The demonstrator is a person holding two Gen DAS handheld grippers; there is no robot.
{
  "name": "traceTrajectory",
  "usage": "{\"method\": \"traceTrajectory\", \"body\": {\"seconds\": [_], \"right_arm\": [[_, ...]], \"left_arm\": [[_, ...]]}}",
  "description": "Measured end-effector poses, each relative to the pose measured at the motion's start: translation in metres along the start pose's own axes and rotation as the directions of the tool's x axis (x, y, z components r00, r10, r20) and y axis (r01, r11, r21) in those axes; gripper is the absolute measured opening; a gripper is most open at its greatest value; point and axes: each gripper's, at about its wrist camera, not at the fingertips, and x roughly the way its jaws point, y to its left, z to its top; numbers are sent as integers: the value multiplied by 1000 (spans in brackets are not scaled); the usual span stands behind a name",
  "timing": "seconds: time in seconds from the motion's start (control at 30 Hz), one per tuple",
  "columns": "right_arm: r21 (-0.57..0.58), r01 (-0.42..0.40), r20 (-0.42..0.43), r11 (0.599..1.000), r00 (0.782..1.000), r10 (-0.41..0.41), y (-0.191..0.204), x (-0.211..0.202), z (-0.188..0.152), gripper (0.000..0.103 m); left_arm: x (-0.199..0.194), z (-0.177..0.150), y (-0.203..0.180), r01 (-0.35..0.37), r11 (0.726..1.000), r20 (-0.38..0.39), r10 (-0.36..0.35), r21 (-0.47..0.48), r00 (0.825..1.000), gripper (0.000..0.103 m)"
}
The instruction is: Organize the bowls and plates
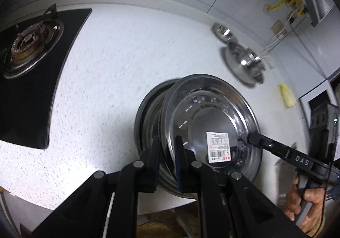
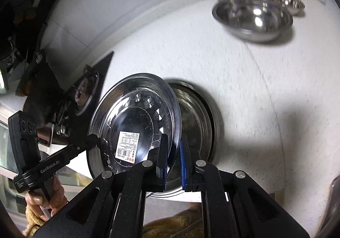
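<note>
A steel plate with a white barcode sticker (image 1: 212,119) (image 2: 136,119) is held tilted over a second steel plate (image 1: 148,114) (image 2: 197,119) that lies on the white counter near its front edge. My left gripper (image 1: 167,161) is shut on one side of the stickered plate's rim. My right gripper (image 2: 173,163) is shut on the opposite side of the rim. Each gripper shows in the other's view, gripping the plate's edge. Steel bowls (image 1: 242,61) (image 2: 252,17) sit farther back on the counter.
A black gas hob with a burner (image 1: 29,51) (image 2: 85,89) lies at the left of the speckled white counter (image 1: 110,93). A yellow object (image 1: 286,95) lies near the wall. Wall sockets and pipes (image 1: 295,0) are at the back right.
</note>
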Motion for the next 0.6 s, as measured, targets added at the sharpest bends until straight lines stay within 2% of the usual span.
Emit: {"method": "traceTrajectory", "body": {"seconds": [0.23,0.6], "right_arm": [[14,21,-73,1000,997,-20,-20,27,-3,9],[-6,7,-79,1000,997,-7,-30,29,2,10]], "left_arm": [[31,-6,7,-16,999,-46,14,-40,999,11],[47,0,2,-52,998,-49,50,-41,998,11]]}}
